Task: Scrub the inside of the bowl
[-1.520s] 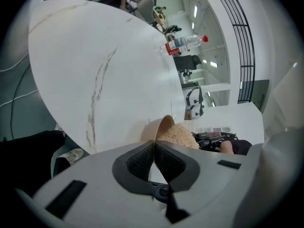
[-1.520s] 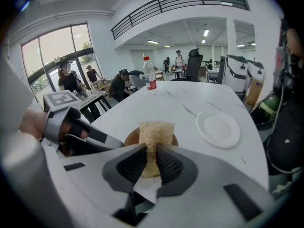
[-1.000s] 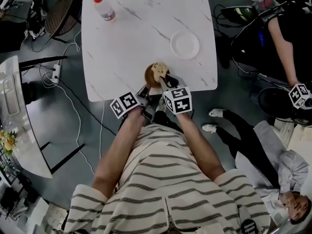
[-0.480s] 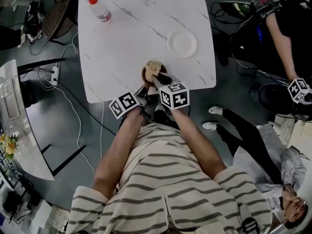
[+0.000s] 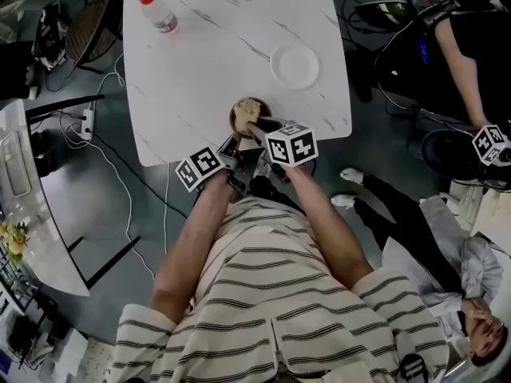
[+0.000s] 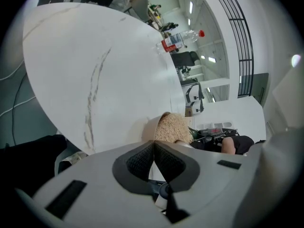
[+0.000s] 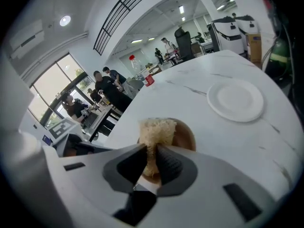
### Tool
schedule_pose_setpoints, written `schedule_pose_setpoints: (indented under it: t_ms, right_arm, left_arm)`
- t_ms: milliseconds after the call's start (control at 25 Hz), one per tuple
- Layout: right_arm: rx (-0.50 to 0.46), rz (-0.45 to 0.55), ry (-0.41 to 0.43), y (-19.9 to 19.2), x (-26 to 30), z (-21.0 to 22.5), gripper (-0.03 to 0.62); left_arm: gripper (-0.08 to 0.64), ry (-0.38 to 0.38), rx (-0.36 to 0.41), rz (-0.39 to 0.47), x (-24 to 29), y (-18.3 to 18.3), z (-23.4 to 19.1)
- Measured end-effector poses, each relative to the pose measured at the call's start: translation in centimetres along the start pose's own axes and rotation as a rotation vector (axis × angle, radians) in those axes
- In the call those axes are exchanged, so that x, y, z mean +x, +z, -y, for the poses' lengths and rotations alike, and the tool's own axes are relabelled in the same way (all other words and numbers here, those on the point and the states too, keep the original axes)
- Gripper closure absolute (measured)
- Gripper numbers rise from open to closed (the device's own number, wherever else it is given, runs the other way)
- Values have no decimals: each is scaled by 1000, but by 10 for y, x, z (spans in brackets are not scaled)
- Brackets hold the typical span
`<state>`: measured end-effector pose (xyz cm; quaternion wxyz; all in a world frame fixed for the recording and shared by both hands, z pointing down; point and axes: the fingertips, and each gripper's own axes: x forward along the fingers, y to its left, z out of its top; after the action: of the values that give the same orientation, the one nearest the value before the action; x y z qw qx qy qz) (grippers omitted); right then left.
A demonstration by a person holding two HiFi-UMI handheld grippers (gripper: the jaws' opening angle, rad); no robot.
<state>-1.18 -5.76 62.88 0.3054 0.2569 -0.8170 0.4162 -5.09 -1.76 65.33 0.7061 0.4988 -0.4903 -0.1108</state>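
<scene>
We see the bowl point(image 5: 235, 123) standing on the white, grey-veined table point(image 5: 223, 46), close to the edge nearest the person. It is near the white plate point(image 5: 295, 65) that lies farther in, and well apart from the red-capped bottle point(image 5: 157, 12) at the far corner. The bowl is small and round. In the right gripper view its inside point(image 7: 186, 136) shows a warm brown, while in the left gripper view its outer wall point(image 6: 151, 127) looks pale. A straw-coloured scrubber point(image 5: 251, 108) of coarse, tangled fibre sits in it. This scrubber point(image 7: 154, 127) rises above the rim and leans toward the side nearer the grippers. The right gripper point(image 7: 151, 151) comes in over the bowl's near rim. Its jaws are drawn narrow and pinch the lower part of the scrubber between their ribbed pads. The left gripper point(image 6: 153, 144) meets the bowl from the near left. Its jaws are pressed almost together, and we make out the bowl's thin wall caught between them, with the scrubber point(image 6: 173, 128) showing just beyond the tips. From the head view both grippers point(image 5: 257, 126) point(image 5: 233, 144) sit just beside each other at the table's edge, their marker cubes side by side.
</scene>
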Motion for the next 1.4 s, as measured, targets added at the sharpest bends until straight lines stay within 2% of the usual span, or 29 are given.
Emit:
schedule_pose_setpoints:
  t_ms: [160,440,560,680,880,1160,1400]
  right_arm:
    - [-110,-54,-26,-5,-3,-1,528]
    - [-419,-176,-63,-8,-14,-12,529]
    - [-521,-212,-87,-11,-17,-13,529]
    - [-610,-236,-122,-12,-18,-9,529]
    - [-831,-223,-163,-10,-19,-9,529]
    - [-911,-179,-183,-10,-21,-5,529]
    - [-852,-108,-224,0,-18,4,529]
  left_arm:
    - [552,6,1,1,0,0,-1]
    - [552,9,-3,7,-1,2,0]
    - [552,11,-5,10,-2,2,-1]
    - [552,11,-7,11,-1,2,1]
    - [552,11,-9,20,-2,4,1]
    - [552,7,-12,27,-2,4,3]
    - [552,8,-10,29,-1,4,3]
